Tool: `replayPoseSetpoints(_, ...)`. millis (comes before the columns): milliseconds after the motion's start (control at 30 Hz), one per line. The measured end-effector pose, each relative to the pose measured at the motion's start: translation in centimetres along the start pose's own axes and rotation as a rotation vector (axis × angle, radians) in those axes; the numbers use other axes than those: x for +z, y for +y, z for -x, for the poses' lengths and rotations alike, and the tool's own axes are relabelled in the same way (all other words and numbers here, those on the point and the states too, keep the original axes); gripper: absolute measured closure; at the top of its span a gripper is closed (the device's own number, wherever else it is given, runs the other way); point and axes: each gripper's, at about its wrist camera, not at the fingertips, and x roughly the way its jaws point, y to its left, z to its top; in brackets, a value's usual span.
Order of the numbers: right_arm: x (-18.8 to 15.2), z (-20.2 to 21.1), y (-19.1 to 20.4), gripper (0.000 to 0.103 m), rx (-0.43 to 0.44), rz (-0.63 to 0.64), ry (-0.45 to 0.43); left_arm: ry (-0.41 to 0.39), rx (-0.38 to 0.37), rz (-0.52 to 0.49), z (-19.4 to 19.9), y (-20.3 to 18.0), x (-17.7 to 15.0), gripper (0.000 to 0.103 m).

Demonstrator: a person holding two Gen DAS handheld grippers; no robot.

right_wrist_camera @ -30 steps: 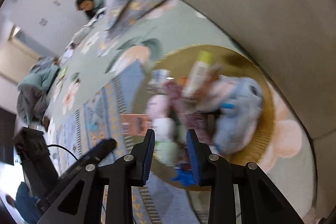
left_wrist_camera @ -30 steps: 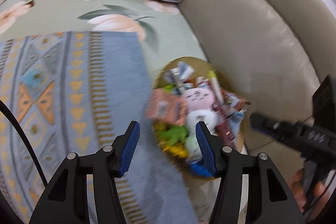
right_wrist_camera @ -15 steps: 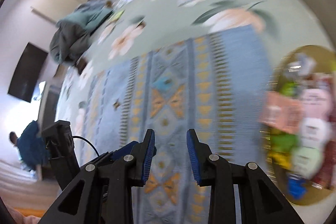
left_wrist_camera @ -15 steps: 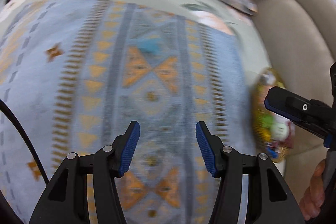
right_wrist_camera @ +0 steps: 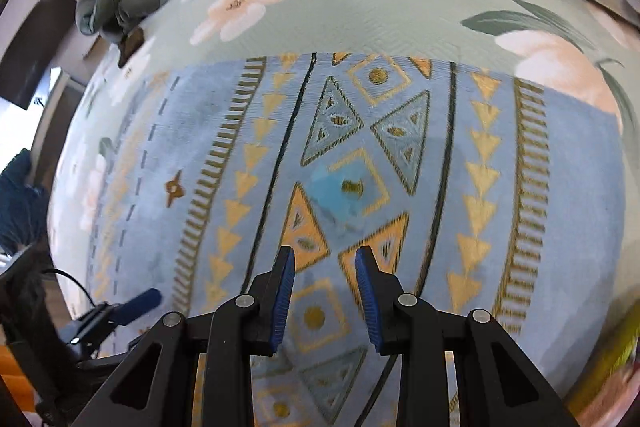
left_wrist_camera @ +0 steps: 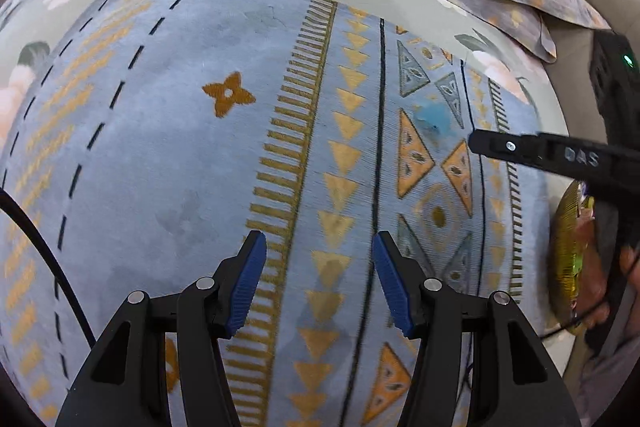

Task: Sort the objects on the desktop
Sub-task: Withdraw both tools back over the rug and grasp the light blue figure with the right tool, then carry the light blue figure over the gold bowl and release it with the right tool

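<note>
Both fingers [left_wrist_camera: 256,279] empty, basket [left_wrist_camera: 568,251] rightward

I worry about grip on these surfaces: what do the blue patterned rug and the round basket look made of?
The rug looks like short-pile woven fabric, matte, with fine ribbing visible. The basket seems woven straw or rattan, golden; it is blurred at the picture's edge, so that is uncertain.

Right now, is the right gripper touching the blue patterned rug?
Cannot tell. In the right wrist view the right gripper stands open and empty over the blue patterned rug; neither view shows contact or gap.
</note>
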Motion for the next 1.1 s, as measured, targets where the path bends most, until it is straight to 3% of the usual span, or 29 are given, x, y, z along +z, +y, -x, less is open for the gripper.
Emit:
replayPoseSetpoints(233, 2.2, -3.3, 0.6, 0.073, -0.075, 0.09, 0.035, -0.003, -0.001, -0.017, -0.3, 1.1, 1.2, 0.05)
replayPoseSetpoints(400, 3.0, -4.8, 0.2, 0.067, -0.109, 0.113, 0.042, 0.023, -0.004, 0.003, -1.1, 2.0, 1.7, 0.05)
replayPoseSetpoints(667, 2.1, -4.1, -1.0, 0.069, -0.101, 0.07, -0.028, 0.03, -0.008, 0.021, -1.3, 2.3, 1.4, 0.05)
replayPoseSetpoints(700, 2.0, -3.9, -1.2, 0.079, -0.114, 0.061, -0.04, 0.027, -0.009, 0.018, -1.2, 2.1, 1.3, 0.05)
replayPoseSetpoints(933, -0.4, 0.9, -0.8, 0.079, -0.065, 0.045, -0.13, 0.002, -0.027, -0.047, 0.8, 0.0, 0.6, 0.05)
replayPoseSetpoints(1100, -4.7, 5.4, 0.6, 0.079, -0.072, 0.058, -0.145, -0.015, -0.05, -0.098, 2.3, -2.3, 0.1, 0.05)
